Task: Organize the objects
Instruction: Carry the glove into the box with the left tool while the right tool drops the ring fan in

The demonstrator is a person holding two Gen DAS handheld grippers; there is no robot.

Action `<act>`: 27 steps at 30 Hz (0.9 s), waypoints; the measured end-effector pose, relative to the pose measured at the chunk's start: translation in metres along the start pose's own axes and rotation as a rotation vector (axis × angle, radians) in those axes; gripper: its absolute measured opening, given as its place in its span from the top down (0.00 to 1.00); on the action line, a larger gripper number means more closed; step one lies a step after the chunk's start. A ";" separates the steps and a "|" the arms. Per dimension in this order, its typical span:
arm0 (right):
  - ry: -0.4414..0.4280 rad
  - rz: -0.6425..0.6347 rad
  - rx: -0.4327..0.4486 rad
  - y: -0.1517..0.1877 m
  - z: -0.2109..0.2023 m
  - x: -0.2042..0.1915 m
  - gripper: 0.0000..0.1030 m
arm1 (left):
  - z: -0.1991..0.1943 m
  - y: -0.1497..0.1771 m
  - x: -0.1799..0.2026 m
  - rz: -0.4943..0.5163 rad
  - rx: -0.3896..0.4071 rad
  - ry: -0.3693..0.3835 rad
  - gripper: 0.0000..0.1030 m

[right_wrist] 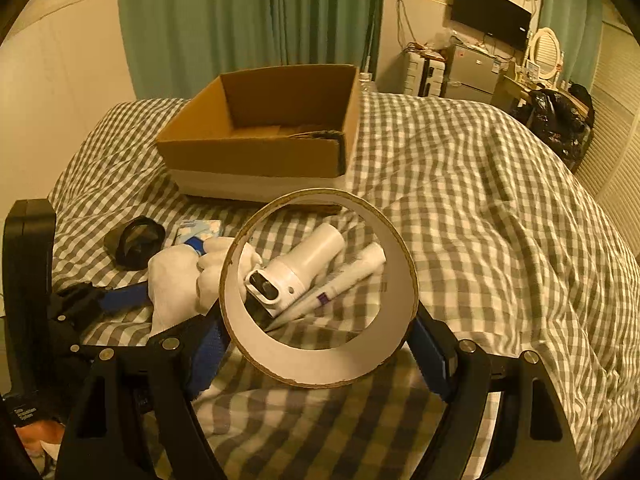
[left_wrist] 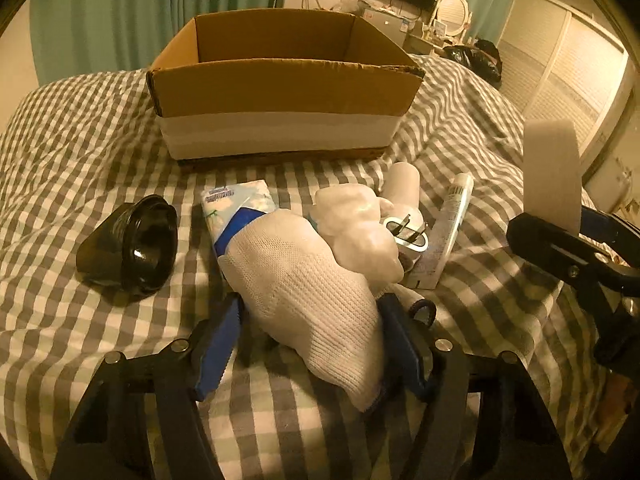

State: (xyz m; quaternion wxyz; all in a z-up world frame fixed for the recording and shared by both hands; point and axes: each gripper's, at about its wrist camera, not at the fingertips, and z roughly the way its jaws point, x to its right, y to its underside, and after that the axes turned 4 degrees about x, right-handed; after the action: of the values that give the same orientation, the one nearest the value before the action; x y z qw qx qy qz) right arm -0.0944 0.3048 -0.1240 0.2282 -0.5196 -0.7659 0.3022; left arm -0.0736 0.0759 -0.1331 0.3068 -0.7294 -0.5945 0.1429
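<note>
A white knitted glove (left_wrist: 304, 292) with shiny coated fingers lies humped on the checked bed cover (left_wrist: 80, 152). My left gripper (left_wrist: 312, 300) is shut on it, one blue finger against each side. My right gripper (right_wrist: 318, 320) is shut on a cardboard tape ring (right_wrist: 320, 364), white inside with a brown edge, held upright above the bed. In the left wrist view that ring (left_wrist: 552, 176) shows edge-on at the right. An open cardboard box (left_wrist: 280, 92) stands behind, and the part of its floor I can see is bare.
Around the glove lie a black round cup-like thing (left_wrist: 132, 248), a tissue pack (left_wrist: 236, 204), a white cylindrical device (right_wrist: 304, 268) and a white tube (right_wrist: 344, 284). Green curtains, a wall screen (right_wrist: 492, 12) and black bags (right_wrist: 556, 120) are beyond the bed.
</note>
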 end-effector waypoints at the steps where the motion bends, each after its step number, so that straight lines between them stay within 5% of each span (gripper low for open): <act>1: 0.001 0.005 0.001 0.000 -0.001 0.001 0.22 | -0.001 0.000 0.000 -0.001 0.004 0.000 0.34; 9: 0.008 -0.004 0.023 0.003 -0.012 -0.001 0.22 | -0.028 -0.001 -0.007 -0.039 0.044 -0.042 0.43; 27: -0.007 -0.087 0.210 -0.013 -0.104 -0.037 0.22 | -0.141 -0.022 -0.013 -0.034 0.273 -0.126 0.44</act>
State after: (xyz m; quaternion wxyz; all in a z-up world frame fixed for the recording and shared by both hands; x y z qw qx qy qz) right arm -0.0205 0.2898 -0.0416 0.2917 -0.4579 -0.7526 0.3726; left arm -0.0134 0.0270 -0.0125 0.3678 -0.6601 -0.6000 0.2628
